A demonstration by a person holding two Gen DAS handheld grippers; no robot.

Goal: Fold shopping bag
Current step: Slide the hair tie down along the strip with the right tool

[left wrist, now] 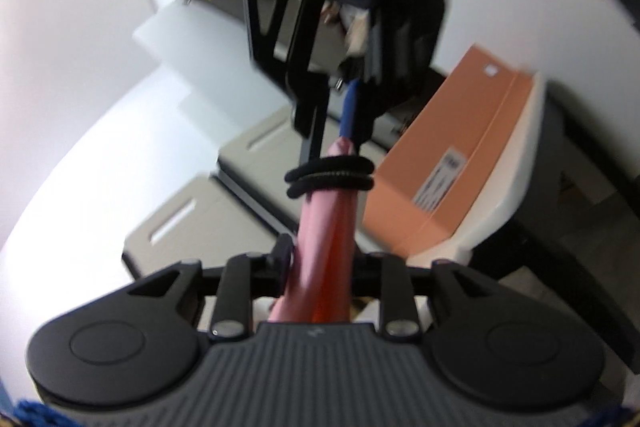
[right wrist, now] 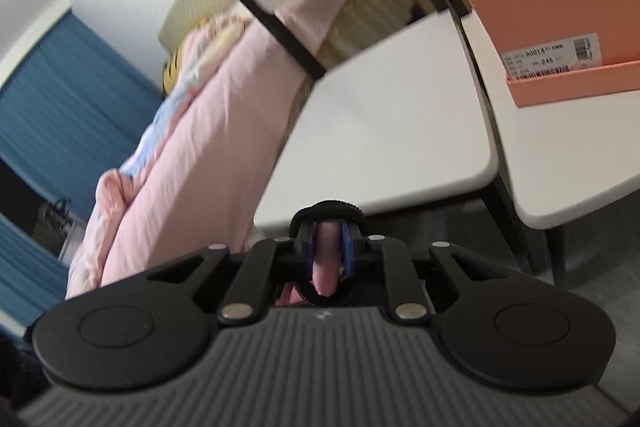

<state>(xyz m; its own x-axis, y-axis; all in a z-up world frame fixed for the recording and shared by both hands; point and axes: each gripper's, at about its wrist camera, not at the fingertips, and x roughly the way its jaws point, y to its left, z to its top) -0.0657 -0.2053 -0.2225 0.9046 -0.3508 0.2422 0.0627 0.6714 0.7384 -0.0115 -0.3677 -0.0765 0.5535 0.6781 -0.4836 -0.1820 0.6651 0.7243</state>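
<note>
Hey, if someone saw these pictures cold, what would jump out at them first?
Most striking is the pink bag, rolled tight and stretched between the left gripper and the right gripper, with a black hair tie wound round it near the far end. Next comes the orange box, open on the white table at the upper right. A pink quilt fills the left of the right wrist view.

Shopping bag (left wrist: 326,227): pink cloth with a slight sheen, rolled smooth. Hair tie (left wrist: 330,175): black elastic, ribbed, matt. Left gripper (left wrist: 320,259): matt black plastic body, grey ribbed cover, bright metal pins. Right gripper (right wrist: 328,251): same finish, blue pads. Box (right wrist: 560,27): matt orange card, paper label. Table (right wrist: 380,147): smooth white top. Bedding (right wrist: 192,147): soft pink cloth.
</note>
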